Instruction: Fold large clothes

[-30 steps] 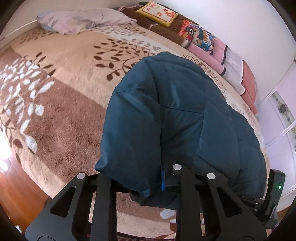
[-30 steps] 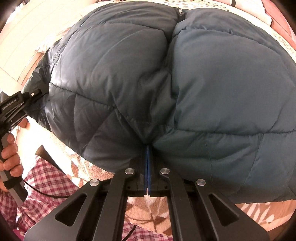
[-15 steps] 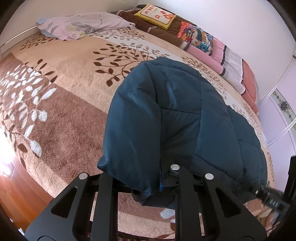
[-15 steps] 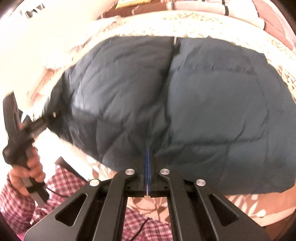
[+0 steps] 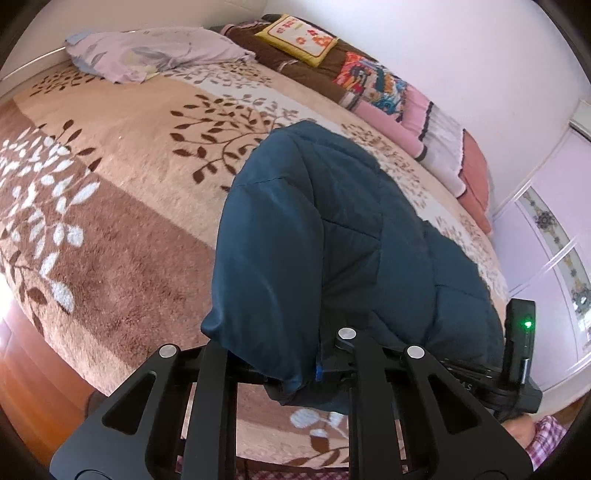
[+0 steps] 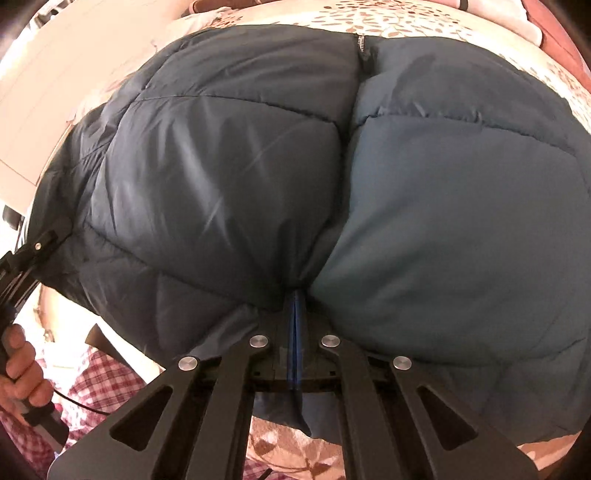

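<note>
Two grippers pinching | left gripper (image 5: 295,354) and right gripper (image 6: 295,314) clamp puffer jacket (image 6: 332,184) hem near bed (image 5: 110,229) foot edge | risk: slick padded fabric slips free, fold collapses

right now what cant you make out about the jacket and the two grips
- Left wrist view: the left gripper fingertips are buried under the puffy jacket, so which part they pinch is hidden.
- Right wrist view: the right gripper is shut on a bunched fold; the jacket fills the frame, sleeves and hem unseen.
- Right wrist view: the bed is mostly covered.
</note>
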The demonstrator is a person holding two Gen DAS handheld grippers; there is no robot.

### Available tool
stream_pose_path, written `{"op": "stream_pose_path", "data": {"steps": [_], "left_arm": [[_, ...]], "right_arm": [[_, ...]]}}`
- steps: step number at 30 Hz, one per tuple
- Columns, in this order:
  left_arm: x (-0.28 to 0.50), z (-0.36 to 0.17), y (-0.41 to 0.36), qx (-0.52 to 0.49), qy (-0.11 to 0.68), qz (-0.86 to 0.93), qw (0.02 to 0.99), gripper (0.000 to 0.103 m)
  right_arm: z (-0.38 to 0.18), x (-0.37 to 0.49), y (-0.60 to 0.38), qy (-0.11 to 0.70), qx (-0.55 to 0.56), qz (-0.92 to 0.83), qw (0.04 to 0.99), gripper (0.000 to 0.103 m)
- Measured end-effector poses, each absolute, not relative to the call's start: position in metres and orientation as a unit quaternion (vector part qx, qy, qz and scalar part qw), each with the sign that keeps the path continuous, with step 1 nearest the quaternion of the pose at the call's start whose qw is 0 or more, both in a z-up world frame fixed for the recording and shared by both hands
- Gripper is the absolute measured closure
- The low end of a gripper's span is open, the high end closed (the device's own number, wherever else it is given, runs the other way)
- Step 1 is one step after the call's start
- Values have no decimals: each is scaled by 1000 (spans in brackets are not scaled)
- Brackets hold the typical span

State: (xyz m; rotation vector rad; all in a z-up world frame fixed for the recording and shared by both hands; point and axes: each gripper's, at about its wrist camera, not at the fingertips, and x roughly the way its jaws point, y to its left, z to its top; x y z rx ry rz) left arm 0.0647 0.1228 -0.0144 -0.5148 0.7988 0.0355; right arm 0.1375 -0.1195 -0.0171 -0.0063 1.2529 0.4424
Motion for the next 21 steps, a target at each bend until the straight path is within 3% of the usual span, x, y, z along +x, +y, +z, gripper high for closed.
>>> {"op": "stream_pose_path", "data": {"steps": [11, 21], "left_arm": [[58, 18, 111, -233, 363, -6, 902, 88], [57, 88, 40, -153, 322, -58, 932, 89]], "right_arm": [[45, 152, -195, 505, 113, 192, 834, 102], [-10, 179, -204, 554, 137, 170, 803, 100]]}}
